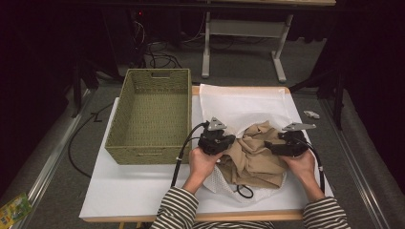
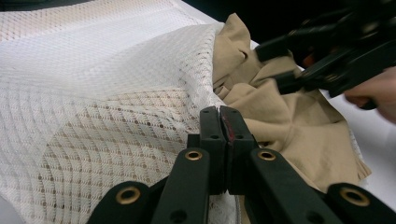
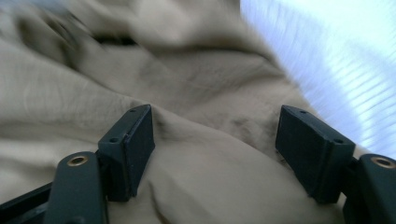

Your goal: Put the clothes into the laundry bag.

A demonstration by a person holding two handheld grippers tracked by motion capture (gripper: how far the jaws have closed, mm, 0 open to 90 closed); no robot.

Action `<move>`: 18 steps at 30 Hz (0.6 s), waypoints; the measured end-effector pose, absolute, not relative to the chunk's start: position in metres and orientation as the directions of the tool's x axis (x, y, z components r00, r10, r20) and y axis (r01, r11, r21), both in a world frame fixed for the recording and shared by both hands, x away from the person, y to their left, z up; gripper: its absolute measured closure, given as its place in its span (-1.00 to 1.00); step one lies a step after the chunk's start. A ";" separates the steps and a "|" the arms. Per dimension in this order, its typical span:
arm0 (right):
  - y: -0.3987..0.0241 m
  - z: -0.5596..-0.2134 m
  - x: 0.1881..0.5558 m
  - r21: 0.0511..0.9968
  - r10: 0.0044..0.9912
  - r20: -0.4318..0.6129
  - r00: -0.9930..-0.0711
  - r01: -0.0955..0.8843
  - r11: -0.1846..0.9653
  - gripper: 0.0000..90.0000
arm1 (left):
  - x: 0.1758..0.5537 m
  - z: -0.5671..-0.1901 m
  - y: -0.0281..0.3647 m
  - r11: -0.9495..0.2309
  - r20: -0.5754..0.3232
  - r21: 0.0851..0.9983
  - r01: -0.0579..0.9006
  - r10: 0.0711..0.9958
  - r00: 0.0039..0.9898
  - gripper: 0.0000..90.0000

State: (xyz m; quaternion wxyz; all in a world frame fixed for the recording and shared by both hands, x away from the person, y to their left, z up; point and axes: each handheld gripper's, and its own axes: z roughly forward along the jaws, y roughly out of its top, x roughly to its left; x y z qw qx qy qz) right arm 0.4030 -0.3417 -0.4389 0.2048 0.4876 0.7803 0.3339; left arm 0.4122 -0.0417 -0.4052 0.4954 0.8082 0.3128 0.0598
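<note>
A tan cloth (image 1: 253, 157) lies bunched in the mouth of a white mesh bag (image 1: 239, 105) on the white table. My left gripper (image 1: 232, 139) sits at the cloth's left side, shut on the mesh bag's edge; in the left gripper view the closed jaws (image 2: 219, 112) pinch the mesh (image 2: 93, 93), which tents up beside the tan cloth (image 2: 289, 126). My right gripper (image 1: 267, 145) is at the cloth's right side. Its jaws (image 3: 215, 135) stand open, wide apart over the tan cloth (image 3: 187, 84) without pinching it, the mesh (image 3: 336, 56) beyond. The left gripper view also shows this right gripper (image 2: 280, 65).
A woven green basket (image 1: 150, 114) stands empty on the table's left half. The white table top (image 1: 138, 186) extends in front of it. A black cord loop (image 1: 245, 192) lies by the bag's near edge. A small white object (image 1: 311, 114) lies on the floor at right.
</note>
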 end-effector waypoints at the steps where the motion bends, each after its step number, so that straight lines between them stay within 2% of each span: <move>1: -0.342 -0.444 0.406 0.711 0.898 0.014 -0.440 0.635 0.301 -0.38 | 0.412 -0.405 -0.042 -0.314 -0.213 0.838 0.446 0.564 0.797 0.97; 5: -0.342 -0.461 0.414 0.679 0.895 0.052 -0.443 0.673 0.294 -0.36 | 0.413 -0.406 -0.043 -0.310 -0.222 0.836 0.454 0.565 0.794 0.97; 7: -0.341 -0.463 0.416 0.670 0.888 0.056 -0.456 0.677 0.305 -0.19 | 0.414 -0.406 -0.043 -0.317 -0.217 0.834 0.451 0.564 0.797 0.97; 8: -0.341 -0.464 0.416 0.663 0.884 0.061 -0.464 0.680 0.312 -0.05 | 0.414 -0.407 -0.044 -0.317 -0.218 0.834 0.452 0.563 0.797 0.97; 11: -0.338 -0.461 0.411 0.666 0.861 0.021 -0.509 0.649 0.368 0.58 | 0.414 -0.407 -0.045 -0.313 -0.219 0.836 0.450 0.562 0.798 0.97; 12: -0.337 -0.459 0.409 0.669 0.857 0.012 -0.515 0.641 0.376 0.71 | 0.414 -0.406 -0.045 -0.311 -0.220 0.837 0.450 0.561 0.798 0.97; 14: -0.340 -0.456 0.406 0.697 0.850 0.028 -0.525 0.620 0.360 0.81 | 0.414 -0.405 -0.045 -0.313 -0.217 0.837 0.449 0.562 0.798 0.97; 18: -0.343 -0.442 0.391 0.771 0.827 0.031 -0.561 0.540 0.337 0.85 | 0.415 -0.403 -0.043 -0.311 -0.211 0.840 0.445 0.569 0.795 0.97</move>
